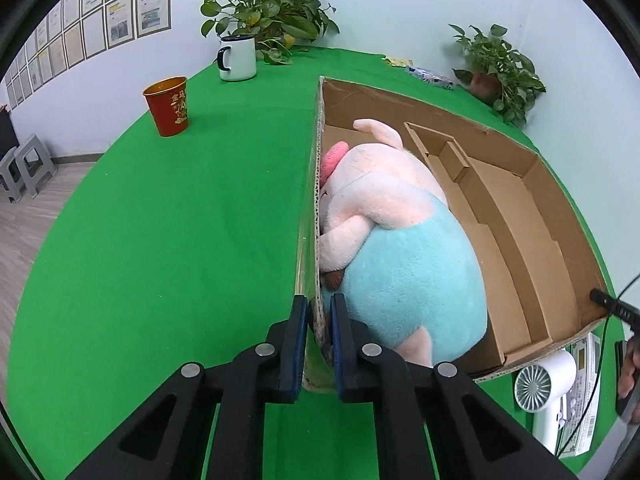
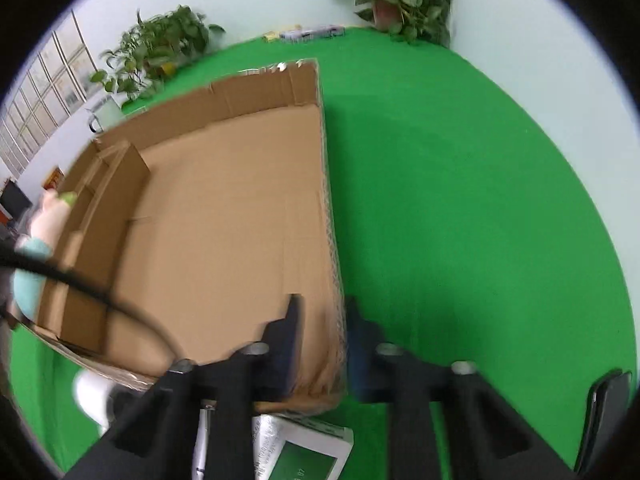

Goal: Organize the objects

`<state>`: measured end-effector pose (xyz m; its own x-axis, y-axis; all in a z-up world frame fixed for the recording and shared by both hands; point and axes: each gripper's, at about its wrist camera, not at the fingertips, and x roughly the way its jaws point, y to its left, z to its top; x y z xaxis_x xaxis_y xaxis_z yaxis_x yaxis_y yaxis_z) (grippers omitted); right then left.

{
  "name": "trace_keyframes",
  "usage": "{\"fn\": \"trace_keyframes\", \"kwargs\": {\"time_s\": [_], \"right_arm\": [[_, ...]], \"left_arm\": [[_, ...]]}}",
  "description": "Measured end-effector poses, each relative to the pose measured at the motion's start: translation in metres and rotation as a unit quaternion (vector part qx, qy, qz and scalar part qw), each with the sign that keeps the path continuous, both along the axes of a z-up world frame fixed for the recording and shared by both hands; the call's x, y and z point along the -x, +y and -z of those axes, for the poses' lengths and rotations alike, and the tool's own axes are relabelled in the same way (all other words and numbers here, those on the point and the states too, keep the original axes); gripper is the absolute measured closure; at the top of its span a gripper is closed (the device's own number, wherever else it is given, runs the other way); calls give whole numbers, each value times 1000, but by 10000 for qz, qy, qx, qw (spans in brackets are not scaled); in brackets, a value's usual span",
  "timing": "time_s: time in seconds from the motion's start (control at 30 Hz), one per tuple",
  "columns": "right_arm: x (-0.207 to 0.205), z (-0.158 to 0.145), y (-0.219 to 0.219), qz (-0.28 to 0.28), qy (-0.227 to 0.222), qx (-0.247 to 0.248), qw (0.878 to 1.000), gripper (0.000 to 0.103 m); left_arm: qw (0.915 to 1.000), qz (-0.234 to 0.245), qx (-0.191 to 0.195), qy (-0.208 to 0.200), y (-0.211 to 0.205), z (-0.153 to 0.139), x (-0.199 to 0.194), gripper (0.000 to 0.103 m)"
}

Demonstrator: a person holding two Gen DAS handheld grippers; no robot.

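We level our left gripper [image 1: 320, 344], clamped on the cardboard box [image 1: 516, 216] wall, pig plush [image 1: 400, 248] just inside | right gripper [image 2: 320, 340] level, jaws parted, straddling the opposite wall.

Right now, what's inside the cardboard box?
The cardboard box holds a pig plush toy against its left wall, beside a cardboard divider. The floor under the plush is hidden.
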<state>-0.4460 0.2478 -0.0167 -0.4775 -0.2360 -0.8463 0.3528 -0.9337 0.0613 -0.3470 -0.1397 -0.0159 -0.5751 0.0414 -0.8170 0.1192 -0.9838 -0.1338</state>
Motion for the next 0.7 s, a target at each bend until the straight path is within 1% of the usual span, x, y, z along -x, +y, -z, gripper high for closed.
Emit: {"fn": "trace_keyframes", "kwargs": {"time_s": [0.03,0.1,0.2,0.3,0.4,0.43,0.47,0.5,0.53,0.57,0.6,0.63,0.67,0.7], "right_arm": [[-5,1,0,33,93,-83,9999,96],[-11,0,4,78,76,0,9999,97],[-22,-1,5,138,118,-82,9998,97],[-27,1,10,186,132,-81,9997,97],[-29,0,0,198,210,-183,9994,94],[-33,-4,-2,202,309,-235,9990,90],[-42,-12,-3,180,448,-261,9985,74],[-54,-22,-6,100,638,-194,9977,50],[-70,-33,-7,35,862,-70,9962,38],[-85,-43,-9,-20,1056,74,9944,22],[-108,-54,-11,-173,1277,334,9911,21],[-131,-61,-16,-446,1390,564,9877,21],[-149,-63,-22,-635,1424,679,9854,21],[-165,-63,-27,-771,1440,756,9837,21]], "left_arm": [[10000,2,70,-11,0,0,1,96],[9999,29,108,-27,-3,-2,1,97],[9999,63,143,-41,-2,-1,3,97],[9996,114,263,-52,1,-1,3,96],[9990,163,407,27,3,-5,-5,93],[9985,192,490,129,6,-9,-10,93],[9972,209,634,327,10,-17,-19,92],[9953,237,771,539,15,-27,-29,91],[9925,323,854,813,22,-38,-43,86],[9895,411,865,1087,31,-50,-61,60],[9863,440,823,1359,40,-60,-79,19],[9830,417,763,1615,47,-68,-93,3],[9778,409,627,1955,54,-75,-111,0],[9751,481,462,2113,61,-78,-123,1]]}}
